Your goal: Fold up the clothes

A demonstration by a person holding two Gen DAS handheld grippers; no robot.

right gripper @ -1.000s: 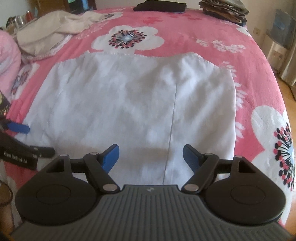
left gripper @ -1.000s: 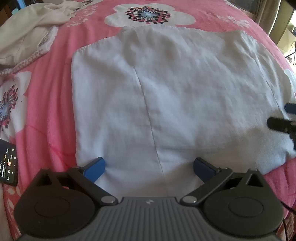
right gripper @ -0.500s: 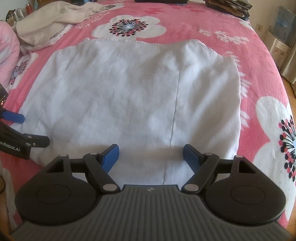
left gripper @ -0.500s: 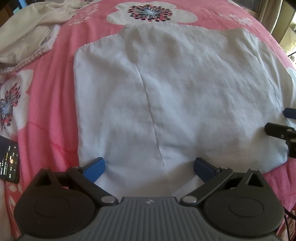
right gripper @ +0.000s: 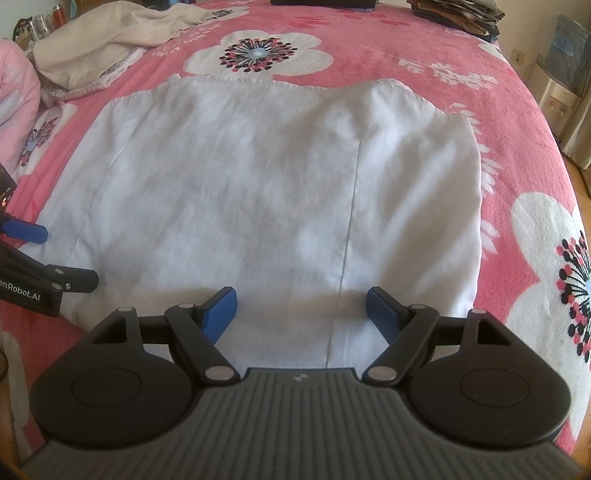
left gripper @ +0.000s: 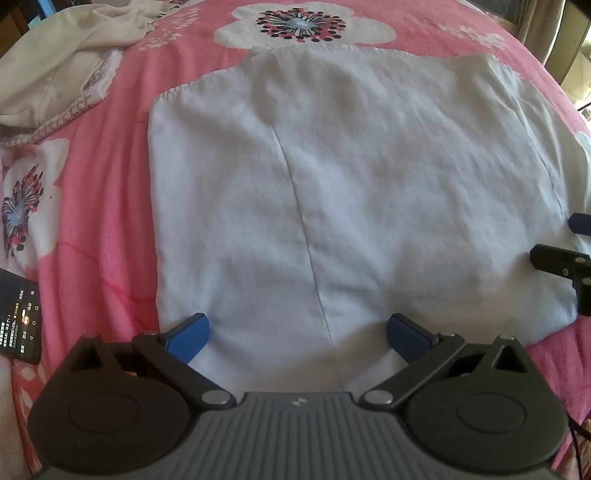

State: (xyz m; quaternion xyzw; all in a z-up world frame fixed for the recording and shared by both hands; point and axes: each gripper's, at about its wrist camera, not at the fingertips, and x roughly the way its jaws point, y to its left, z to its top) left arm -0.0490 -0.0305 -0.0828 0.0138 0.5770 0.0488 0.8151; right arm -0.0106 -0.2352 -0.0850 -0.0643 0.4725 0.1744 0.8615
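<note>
A white garment (left gripper: 369, 192) lies spread flat on the pink flowered bedspread (left gripper: 110, 184), with a seam running down it toward me. My left gripper (left gripper: 299, 334) hovers open over the garment's near edge on its left side, nothing between its blue pads (left gripper: 188, 336). The right gripper (right gripper: 303, 312) is open too, above the near edge of the white garment (right gripper: 258, 192) on its right side, pads apart and holding nothing. Each gripper shows at the other view's edge: the right gripper (left gripper: 561, 240) and the left gripper (right gripper: 33, 254).
A crumpled cream garment (left gripper: 62, 62) lies at the far left of the bed. A phone (left gripper: 18, 317) with a lit screen rests near the left edge. Dark folded clothes (right gripper: 321, 3) and a stack (right gripper: 454, 14) sit at the bed's far end. The bed drops off at the right (right gripper: 576, 155).
</note>
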